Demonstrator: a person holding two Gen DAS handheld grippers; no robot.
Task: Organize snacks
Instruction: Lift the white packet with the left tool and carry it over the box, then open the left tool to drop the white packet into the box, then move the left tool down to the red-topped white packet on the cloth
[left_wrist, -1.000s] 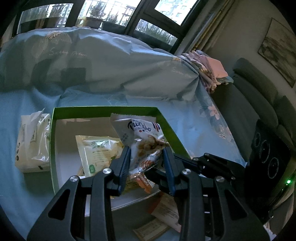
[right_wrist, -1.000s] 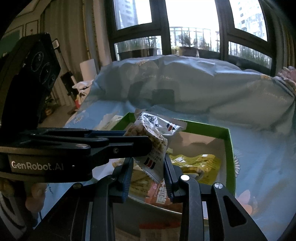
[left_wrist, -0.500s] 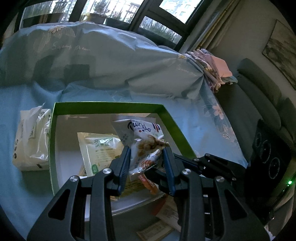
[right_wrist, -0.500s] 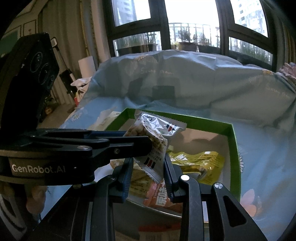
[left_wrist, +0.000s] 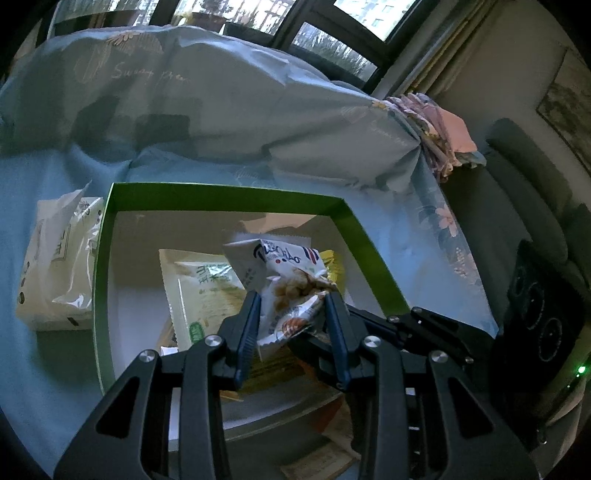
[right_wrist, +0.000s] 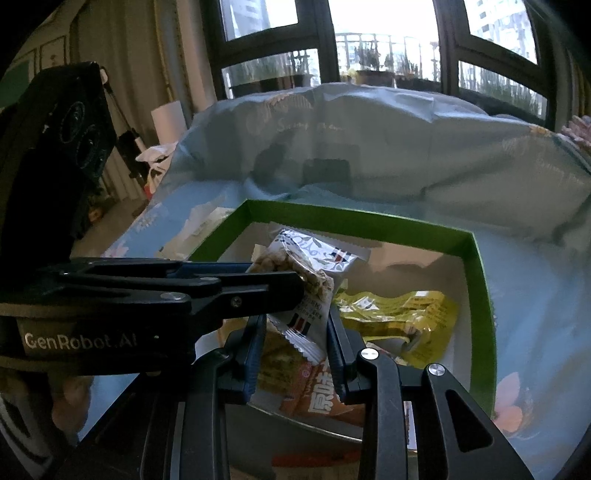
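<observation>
Left tool (left_wrist: 291, 314) and right tool (right_wrist: 295, 332) both pinch one small peanut packet (left_wrist: 284, 280), each narrowly closed on its lower half. Packet hangs above the green-rimmed box (left_wrist: 229, 192) on the bed. Below it: a pale green packet (left_wrist: 203, 291), a yellow packet (right_wrist: 399, 310), an orange one (right_wrist: 321, 398). Judged light, crinkly, slippery film; contents shift. Best hold is the flat sealed edge, not the bulge.

Dark-framed windows (right_wrist: 384, 44) let in pale daylight — a grey sofa (left_wrist: 524, 177) and a framed picture (left_wrist: 565, 107) stood along one wall.
</observation>
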